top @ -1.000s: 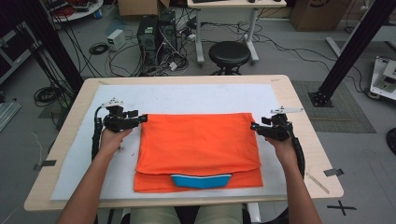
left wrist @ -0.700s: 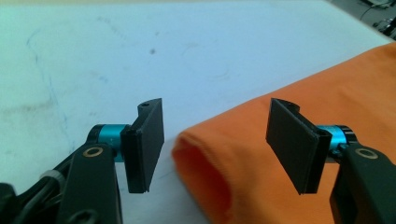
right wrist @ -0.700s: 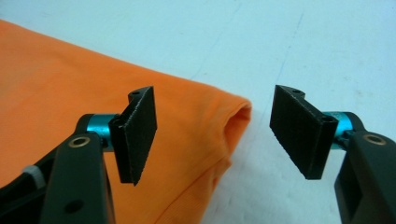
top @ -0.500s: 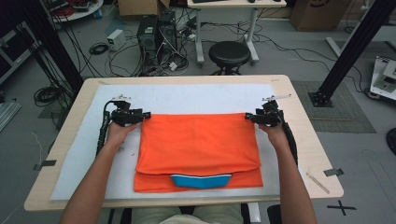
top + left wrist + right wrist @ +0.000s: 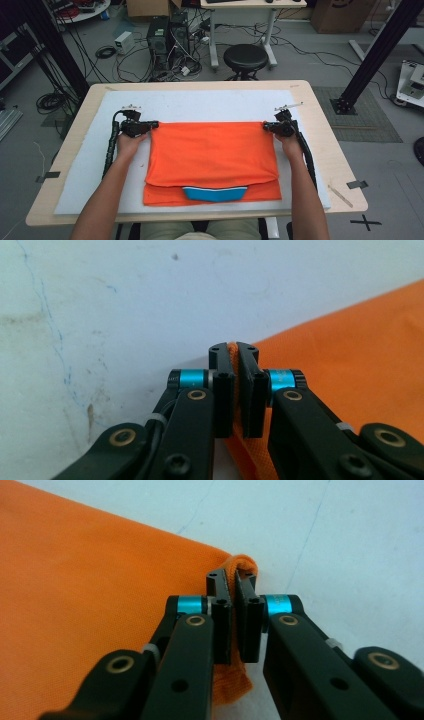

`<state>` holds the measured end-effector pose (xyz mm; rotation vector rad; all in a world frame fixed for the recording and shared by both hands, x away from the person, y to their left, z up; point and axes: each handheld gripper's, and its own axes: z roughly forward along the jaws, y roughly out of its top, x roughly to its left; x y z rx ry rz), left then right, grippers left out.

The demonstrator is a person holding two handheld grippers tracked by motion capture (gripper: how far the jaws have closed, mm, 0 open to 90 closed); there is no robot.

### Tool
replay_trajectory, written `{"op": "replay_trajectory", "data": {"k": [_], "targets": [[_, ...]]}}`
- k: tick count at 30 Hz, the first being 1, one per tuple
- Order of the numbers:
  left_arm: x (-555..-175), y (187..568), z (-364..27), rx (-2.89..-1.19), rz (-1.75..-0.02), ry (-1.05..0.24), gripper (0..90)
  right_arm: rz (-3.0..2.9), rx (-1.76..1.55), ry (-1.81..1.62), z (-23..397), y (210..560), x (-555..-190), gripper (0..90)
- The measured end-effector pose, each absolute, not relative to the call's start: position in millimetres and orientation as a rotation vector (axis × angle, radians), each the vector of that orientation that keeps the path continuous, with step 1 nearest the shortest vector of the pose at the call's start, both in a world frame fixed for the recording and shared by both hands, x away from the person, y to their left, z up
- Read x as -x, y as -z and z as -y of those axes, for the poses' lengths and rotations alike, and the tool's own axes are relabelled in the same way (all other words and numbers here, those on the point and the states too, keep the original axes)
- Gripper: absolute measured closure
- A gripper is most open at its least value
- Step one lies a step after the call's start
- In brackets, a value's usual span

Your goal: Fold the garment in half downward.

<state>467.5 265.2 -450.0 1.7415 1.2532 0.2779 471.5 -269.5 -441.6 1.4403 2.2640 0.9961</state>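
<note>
High view: orange cloth (image 5: 212,157) lies folded mid-table on the white mat (image 5: 200,102), blue collar (image 5: 215,193) at 6 o'clock; left gripper (image 5: 151,124) at the 10 o'clock corner, right gripper (image 5: 267,126) at the 2 o'clock corner. Jaw state unreadable from up here. Left gripper view: left gripper (image 5: 235,351) jaws nearly closed, thin orange edge pinched btwn them. Risk: shallow bite, cloth slips if pulled. Right gripper view: right gripper (image 5: 232,579) clamped on a bunched corner w/ fabric bulging past the tips. Risk: uneven tension skews the fold.
</note>
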Motion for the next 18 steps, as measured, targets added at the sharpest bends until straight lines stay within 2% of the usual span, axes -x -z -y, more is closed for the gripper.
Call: {"op": "replay_trajectory", "data": {"k": [6,11,15,16,18], "targets": [[-472,440,-266,-1.620,-1.262,-0.368,86.5,-2.050,-1.471,-1.084,278,436,-474,89.1],[-476,445,-267,-1.532,-1.255,-0.428,86.4,-1.899,-1.376,-1.092,271,425,-477,88.8],[-478,450,-263,-1.511,-1.265,-0.463,84.9,-1.888,-1.344,-1.016,263,430,-483,87.5],[-478,450,-263,-1.507,-1.283,-0.459,77.4,-1.890,-1.367,-0.994,262,434,-484,84.3],[-477,450,-266,-1.511,-1.312,-0.445,62.6,-1.877,-1.431,-1.010,262,437,-483,68.1]]}}
